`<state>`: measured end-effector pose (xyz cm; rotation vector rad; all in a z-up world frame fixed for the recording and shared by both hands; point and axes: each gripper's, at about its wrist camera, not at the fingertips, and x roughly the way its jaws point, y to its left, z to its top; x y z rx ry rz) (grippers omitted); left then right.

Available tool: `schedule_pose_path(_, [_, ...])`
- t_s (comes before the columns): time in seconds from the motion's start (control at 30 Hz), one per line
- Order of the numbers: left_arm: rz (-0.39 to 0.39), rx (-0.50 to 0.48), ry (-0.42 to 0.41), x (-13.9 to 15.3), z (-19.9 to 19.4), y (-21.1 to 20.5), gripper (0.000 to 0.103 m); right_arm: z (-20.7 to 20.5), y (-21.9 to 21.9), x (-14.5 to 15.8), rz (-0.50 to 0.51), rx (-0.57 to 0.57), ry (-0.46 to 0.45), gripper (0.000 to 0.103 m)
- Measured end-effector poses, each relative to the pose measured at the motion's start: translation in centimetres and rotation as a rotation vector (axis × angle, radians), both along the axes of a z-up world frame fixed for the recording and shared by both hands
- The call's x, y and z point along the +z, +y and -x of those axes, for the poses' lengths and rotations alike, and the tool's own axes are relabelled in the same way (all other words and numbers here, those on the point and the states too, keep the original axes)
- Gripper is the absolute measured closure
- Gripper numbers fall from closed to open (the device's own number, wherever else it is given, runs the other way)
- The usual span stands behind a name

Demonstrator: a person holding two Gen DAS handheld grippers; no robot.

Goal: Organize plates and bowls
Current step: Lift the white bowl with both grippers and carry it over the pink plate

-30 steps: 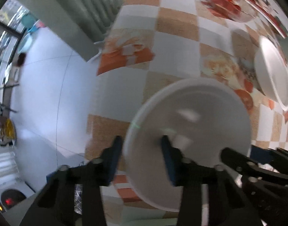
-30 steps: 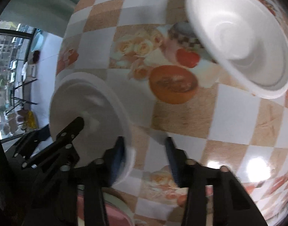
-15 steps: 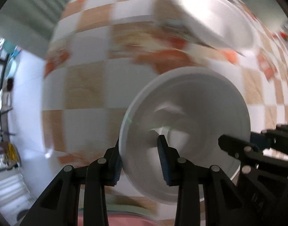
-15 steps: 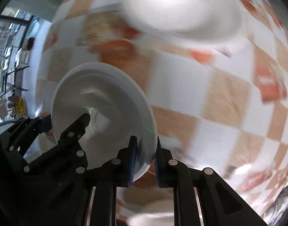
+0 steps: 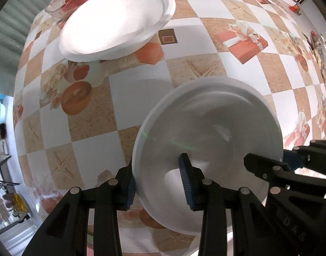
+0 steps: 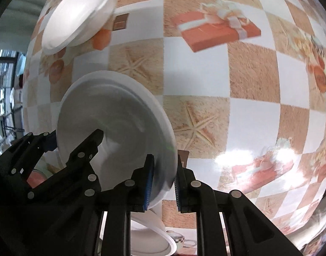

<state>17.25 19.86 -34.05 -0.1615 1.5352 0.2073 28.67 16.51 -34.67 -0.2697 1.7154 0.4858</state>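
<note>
Left tool (image 5: 157, 180) has its blue pads either side of the rim of a white bowl (image 5: 207, 128), at about eight o'clock on that bowl; its jaws are easing apart, though the rim sits between them and the outer pad looks to be touching. Right tool (image 6: 163, 181) pinches the opposite rim of the same bowl (image 6: 111, 123), jaws nearly together on the thin foam edge. So the bowl hangs between both tools above the table (image 5: 141, 89), tilted a little, its hollow facing the cameras.

At eleven o'clock in the left view a white plate (image 5: 118, 19) lies flat on the checked cloth, well apart from the bowl. Another white dish (image 6: 154, 232) shows under the right tool at six o'clock in the right view; whether it is a bowl or a plate I cannot tell.

By my reading the task is midway: one bowl is in the air and not yet set down, and the plate lies alone, unstacked.

Open cloth lies from twelve to three o'clock of the bowl, with nothing standing there. The table's edge curves down the left side at nine o'clock, near the left tool, with floor beyond it. Clutter sits along the far rim at one o'clock.
</note>
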Motion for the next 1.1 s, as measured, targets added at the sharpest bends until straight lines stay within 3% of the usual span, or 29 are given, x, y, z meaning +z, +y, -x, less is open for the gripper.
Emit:
schedule_pose_path(0.27, [-0.01, 0.02, -0.001, 1.0, -2.3, -0.6, 0.063, -0.5, -0.5, 1.0, -0.026, 0.008, -0.018, 0.085])
schedule_pose_path(0.43, [-0.031, 0.018, -0.049, 4.5, -1.7, -0.2, 0.063, -0.8, -1.7, 4.0, -0.045, 0.015, -0.048, 0.085])
schedule_pose_path(0.63, [-0.041, -0.018, -0.086, 8.5, 0.7, -2.6, 0.063, 1.3, -5.1, 7.1, -0.054, 0.019, -0.061, 0.084])
schedule_pose_path(1.1, [0.015, -0.15, 0.017, 6.7, 8.5, -10.1, 0.063, 9.5, -11.2, 6.0, 0.035, -0.024, 0.028, 0.083])
